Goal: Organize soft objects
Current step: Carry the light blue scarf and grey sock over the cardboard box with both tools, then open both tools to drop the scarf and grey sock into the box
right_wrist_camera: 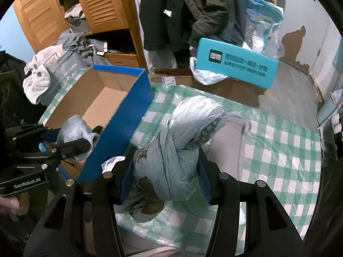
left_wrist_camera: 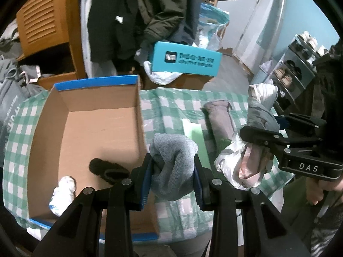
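My left gripper [left_wrist_camera: 172,171] is shut on a rolled grey sock [left_wrist_camera: 173,150], held just over the right wall of an open cardboard box [left_wrist_camera: 85,126] with a blue rim. A dark sock [left_wrist_camera: 107,169] and a white bundle [left_wrist_camera: 63,192] lie inside the box. My right gripper [right_wrist_camera: 166,171] is shut on a grey-blue bundle wrapped in plastic [right_wrist_camera: 193,117], above the green checked cloth [right_wrist_camera: 278,150]. The right wrist view shows the left gripper [right_wrist_camera: 64,135] with the grey sock [right_wrist_camera: 75,128] beside the box's blue wall [right_wrist_camera: 128,111].
A folded grey-pink cloth [left_wrist_camera: 220,117] lies on the checked cloth behind the grippers. Beyond the table stand a teal box [left_wrist_camera: 184,60], hanging dark coats [left_wrist_camera: 150,10], a wooden louvred cabinet [left_wrist_camera: 47,21] and, at right, a shoe rack [left_wrist_camera: 295,68].
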`<action>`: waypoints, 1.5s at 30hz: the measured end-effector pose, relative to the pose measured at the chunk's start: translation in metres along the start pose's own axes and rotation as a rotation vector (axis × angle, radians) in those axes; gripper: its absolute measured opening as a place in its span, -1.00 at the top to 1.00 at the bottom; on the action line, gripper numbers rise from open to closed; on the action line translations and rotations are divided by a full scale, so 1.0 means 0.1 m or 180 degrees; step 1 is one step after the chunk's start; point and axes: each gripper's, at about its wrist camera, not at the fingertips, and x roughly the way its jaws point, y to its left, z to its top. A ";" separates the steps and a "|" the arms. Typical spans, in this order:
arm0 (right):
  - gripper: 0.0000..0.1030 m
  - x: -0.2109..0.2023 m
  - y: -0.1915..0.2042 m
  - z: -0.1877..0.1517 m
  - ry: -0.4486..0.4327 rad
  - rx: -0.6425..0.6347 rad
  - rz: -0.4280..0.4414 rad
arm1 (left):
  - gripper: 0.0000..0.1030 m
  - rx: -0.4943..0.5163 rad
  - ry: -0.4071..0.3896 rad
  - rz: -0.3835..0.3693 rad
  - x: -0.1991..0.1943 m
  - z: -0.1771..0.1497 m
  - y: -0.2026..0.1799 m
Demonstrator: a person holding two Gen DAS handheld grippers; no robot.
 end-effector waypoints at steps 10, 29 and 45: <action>0.00 0.14 0.46 0.28 0.0012 -0.0255 0.0136 | 0.33 -0.0232 -0.0093 0.0117 -0.14 -0.03 0.47; 0.00 0.71 1.37 0.64 0.0243 -0.0829 0.0330 | 0.33 -0.0599 -0.0039 0.0397 -0.08 -0.12 1.23; -0.11 1.01 1.55 0.65 0.0473 -0.0953 0.0323 | -0.11 -0.0845 0.0021 0.0480 0.02 -0.17 1.50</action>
